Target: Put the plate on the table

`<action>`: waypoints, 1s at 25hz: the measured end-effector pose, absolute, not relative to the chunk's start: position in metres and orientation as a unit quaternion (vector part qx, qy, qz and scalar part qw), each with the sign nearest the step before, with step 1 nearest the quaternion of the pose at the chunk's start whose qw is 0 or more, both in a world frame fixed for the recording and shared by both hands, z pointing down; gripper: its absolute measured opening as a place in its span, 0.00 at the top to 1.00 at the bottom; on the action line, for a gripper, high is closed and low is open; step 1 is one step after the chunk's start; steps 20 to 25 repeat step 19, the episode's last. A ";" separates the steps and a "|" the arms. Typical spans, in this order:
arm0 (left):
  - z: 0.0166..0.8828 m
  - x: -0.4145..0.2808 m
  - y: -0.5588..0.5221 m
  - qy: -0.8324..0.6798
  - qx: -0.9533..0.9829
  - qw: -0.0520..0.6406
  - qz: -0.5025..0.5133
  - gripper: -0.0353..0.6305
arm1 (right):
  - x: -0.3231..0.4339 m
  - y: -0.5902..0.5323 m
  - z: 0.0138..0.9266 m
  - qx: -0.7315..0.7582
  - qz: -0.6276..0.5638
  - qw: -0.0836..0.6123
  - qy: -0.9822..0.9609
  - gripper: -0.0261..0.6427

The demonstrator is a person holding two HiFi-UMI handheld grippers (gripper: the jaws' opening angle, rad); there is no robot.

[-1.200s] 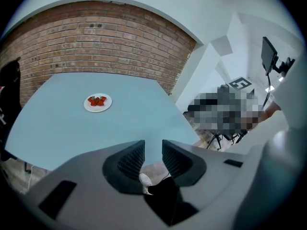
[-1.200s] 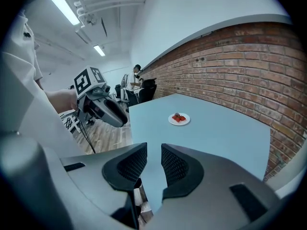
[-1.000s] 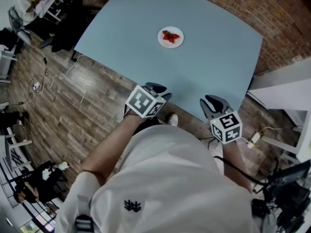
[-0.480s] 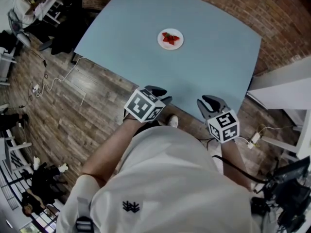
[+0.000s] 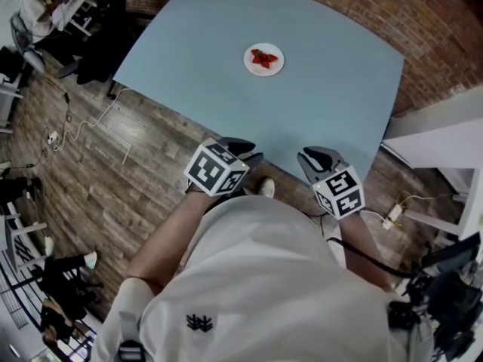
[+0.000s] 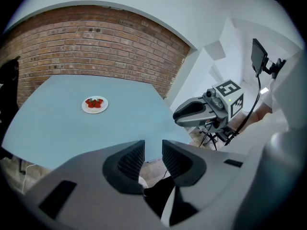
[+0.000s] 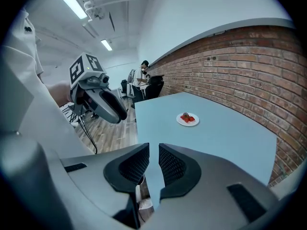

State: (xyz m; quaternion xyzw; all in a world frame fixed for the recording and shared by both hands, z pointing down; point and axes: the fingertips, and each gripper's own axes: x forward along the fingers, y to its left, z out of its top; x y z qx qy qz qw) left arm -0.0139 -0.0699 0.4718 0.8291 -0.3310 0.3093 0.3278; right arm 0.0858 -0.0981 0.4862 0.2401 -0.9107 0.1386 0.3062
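Grippers first, nearest the person: left gripper (image 6: pixel 153 150) and right gripper (image 7: pixel 153 159) are both held just off the table's near edge, above the wood floor (image 5: pixel 113 164). Jaws of each stand a little apart with nothing between them, so both are empty.

Table (image 5: pixel 324 104): pale blue top. Plate (image 5: pixel 264 59) sits flat on the table's far half, well apart from both grippers, with strawberries (image 5: pixel 264 56) heaped at its middle.

Judgement: the placing looks done. The plate rests on the top, well in from every table edge. What is left, as I read it, is to stand off cleanly. That means grippers level at the near edge, no reaching across, and no knock to the table that might roll the fruit.

Brick wall (image 6: pixel 96 42) runs beyond the table's far edge.
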 end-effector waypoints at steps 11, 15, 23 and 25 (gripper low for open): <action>0.469 -0.010 -0.068 -0.321 0.840 0.324 0.293 0.77 | 0.080 -0.095 0.489 0.242 0.135 0.311 -0.909 0.87; 0.472 -0.011 -0.071 -0.321 0.839 0.326 0.295 0.77 | 0.079 -0.098 0.487 0.242 0.137 0.311 -0.909 0.87; 0.473 -0.007 -0.079 -0.322 0.838 0.324 0.298 0.77 | 0.082 -0.104 0.486 0.241 0.138 0.311 -0.909 0.87; 0.473 -0.007 -0.079 -0.322 0.838 0.324 0.298 0.77 | 0.082 -0.104 0.486 0.241 0.138 0.311 -0.909 0.87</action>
